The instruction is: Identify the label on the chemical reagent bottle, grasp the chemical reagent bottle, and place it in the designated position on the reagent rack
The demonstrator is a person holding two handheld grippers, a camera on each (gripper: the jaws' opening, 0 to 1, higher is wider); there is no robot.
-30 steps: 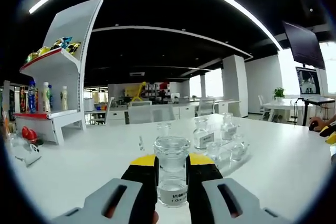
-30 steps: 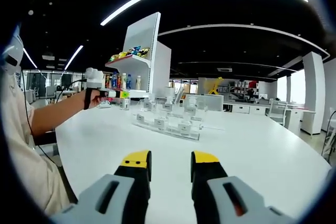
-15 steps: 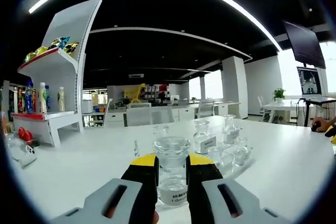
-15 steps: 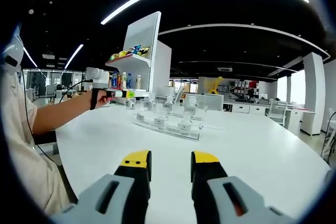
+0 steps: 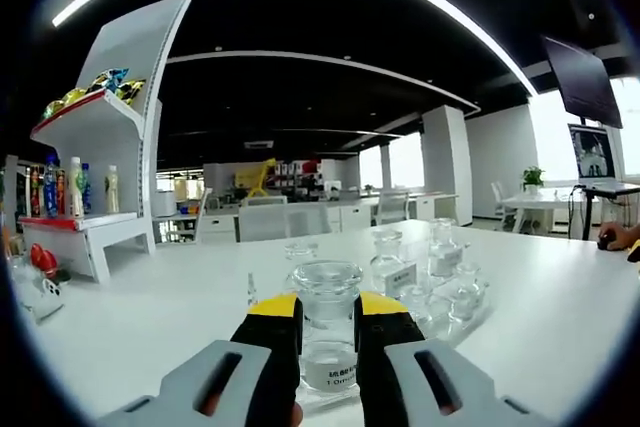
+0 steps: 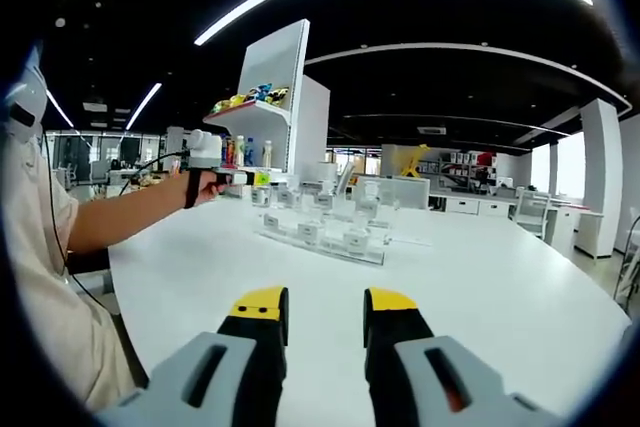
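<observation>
A clear glass reagent bottle [image 5: 327, 332] with a white label stands upright, near the clear reagent rack [image 5: 440, 297], which holds several similar labelled bottles.

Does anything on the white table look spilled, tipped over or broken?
Nothing stands out. The clear glass reagent bottle is upright between the left gripper jaws, and the other glass bottles stand upright on the clear reagent rack. The white table looks dry.

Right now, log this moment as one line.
left hand-held gripper: shut on reagent bottle | right hand-held gripper: open, empty | reagent rack: on table
</observation>
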